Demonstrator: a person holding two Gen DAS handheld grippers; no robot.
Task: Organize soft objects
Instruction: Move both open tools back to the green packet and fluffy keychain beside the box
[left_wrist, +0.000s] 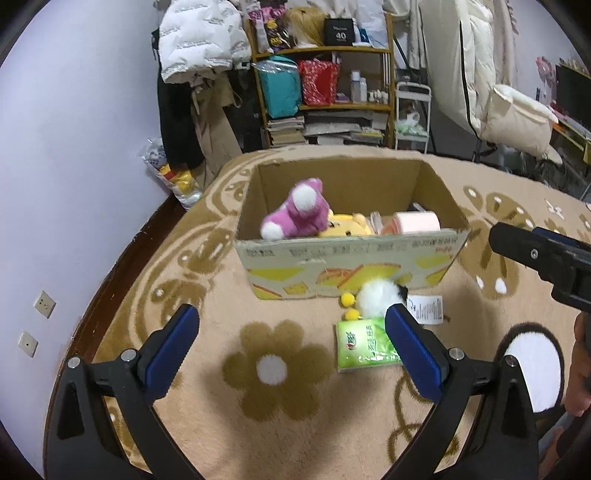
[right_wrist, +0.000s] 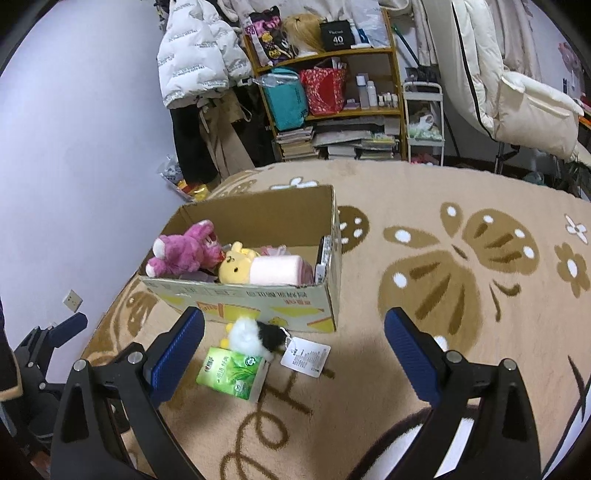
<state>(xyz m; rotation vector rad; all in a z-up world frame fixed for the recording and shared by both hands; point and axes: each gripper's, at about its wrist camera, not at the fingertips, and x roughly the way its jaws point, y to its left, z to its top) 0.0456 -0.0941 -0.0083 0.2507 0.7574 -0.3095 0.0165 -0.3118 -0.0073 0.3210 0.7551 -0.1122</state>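
A beige flowered carpet (right_wrist: 369, 369) meets lilac wall (right_wrist: 92, 147) and cluttered shelves (right_wrist: 332, 92)

I read the carpet (right_wrist: 369, 369) as deep-pile cloth, matt and fuzzy. The box (right_wrist: 258, 299) at 12 o'clock is corrugated cardboard, matt, with printed outer faces. The pink plush (right_wrist: 184, 251) and yellow plush (right_wrist: 236, 267) are short-fibre fabric. The small white-and-black toy (right_wrist: 255, 334) is fluffy fur; its tag (right_wrist: 304, 355) is smooth paper. The green tissue pack (right_wrist: 232, 373) is glossy plastic film. My right gripper (right_wrist: 293, 354) shows matt black plastic arms, ribbed blue pads (right_wrist: 410, 354) and bright metal screws.
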